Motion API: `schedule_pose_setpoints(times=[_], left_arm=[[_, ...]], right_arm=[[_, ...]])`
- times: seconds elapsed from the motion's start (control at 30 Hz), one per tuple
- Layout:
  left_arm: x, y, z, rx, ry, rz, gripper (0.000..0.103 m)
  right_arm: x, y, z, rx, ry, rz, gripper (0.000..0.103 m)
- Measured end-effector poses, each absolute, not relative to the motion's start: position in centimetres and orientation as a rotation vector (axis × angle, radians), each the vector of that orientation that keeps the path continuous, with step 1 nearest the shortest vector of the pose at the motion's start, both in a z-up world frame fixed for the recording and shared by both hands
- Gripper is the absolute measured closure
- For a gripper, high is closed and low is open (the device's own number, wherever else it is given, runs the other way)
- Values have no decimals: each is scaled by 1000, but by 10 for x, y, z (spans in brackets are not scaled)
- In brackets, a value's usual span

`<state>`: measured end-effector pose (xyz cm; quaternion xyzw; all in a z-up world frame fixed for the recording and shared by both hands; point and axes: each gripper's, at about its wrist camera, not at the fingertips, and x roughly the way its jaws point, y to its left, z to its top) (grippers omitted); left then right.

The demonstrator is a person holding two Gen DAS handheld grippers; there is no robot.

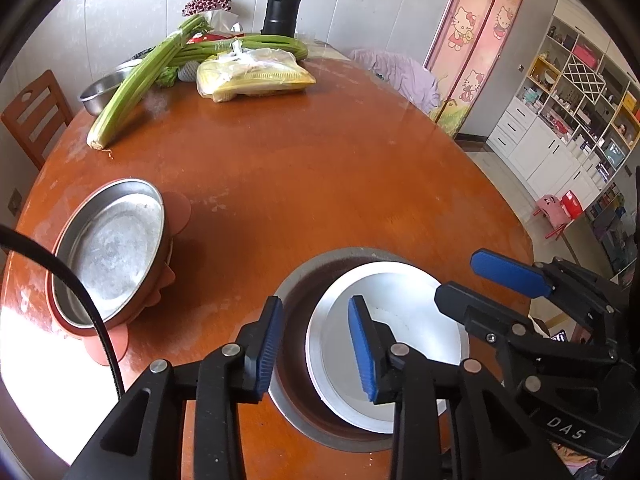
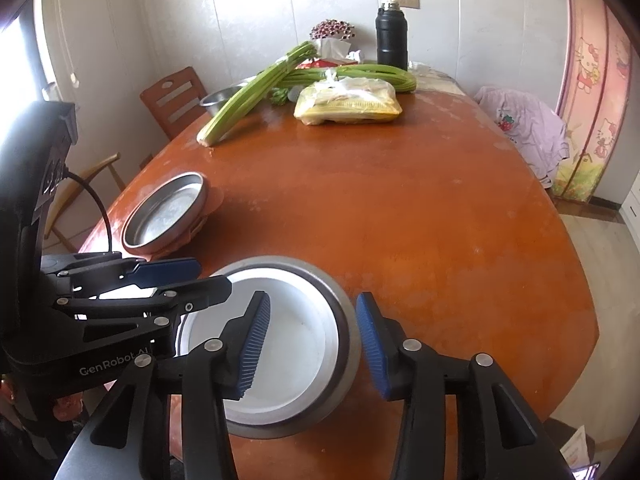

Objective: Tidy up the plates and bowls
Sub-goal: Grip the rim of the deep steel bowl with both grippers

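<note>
white plate inside steel bowl; both grippers' fingers apart, straddling rims.

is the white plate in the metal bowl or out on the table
In: the white plate sits inside the metal bowl, whose rim rings it in both views.

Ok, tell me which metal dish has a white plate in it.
The metal bowl nearest, between both grippers, holds the white plate. The pan on the red mat and the far bowl don't.

The table is glossy reddish wood, worn pale in patches. A matt grey metal bowl near its front edge holds a smooth white plate.
</note>
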<state>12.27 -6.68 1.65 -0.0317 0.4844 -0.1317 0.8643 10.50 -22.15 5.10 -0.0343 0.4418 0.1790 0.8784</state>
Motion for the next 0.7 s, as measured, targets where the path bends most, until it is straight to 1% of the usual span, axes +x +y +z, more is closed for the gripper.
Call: schedule_pose_setpoints(times=[0.17,0.4,0.53,0.7], left_arm=[[123,-64,20,-59,1004,-269,64],[122,-61,26,-54,983,-286,58],[122,-58,25,-57,988,-287,52],[121,-54,19,-55,1002,-287,51]], right_arm=[[105,-220,57,-65,906,379,50],[106,-221,62,-62,899,358,46],[106,-226,61,-45,906,335,44],[104,-230,52,-49,932,308,43]])
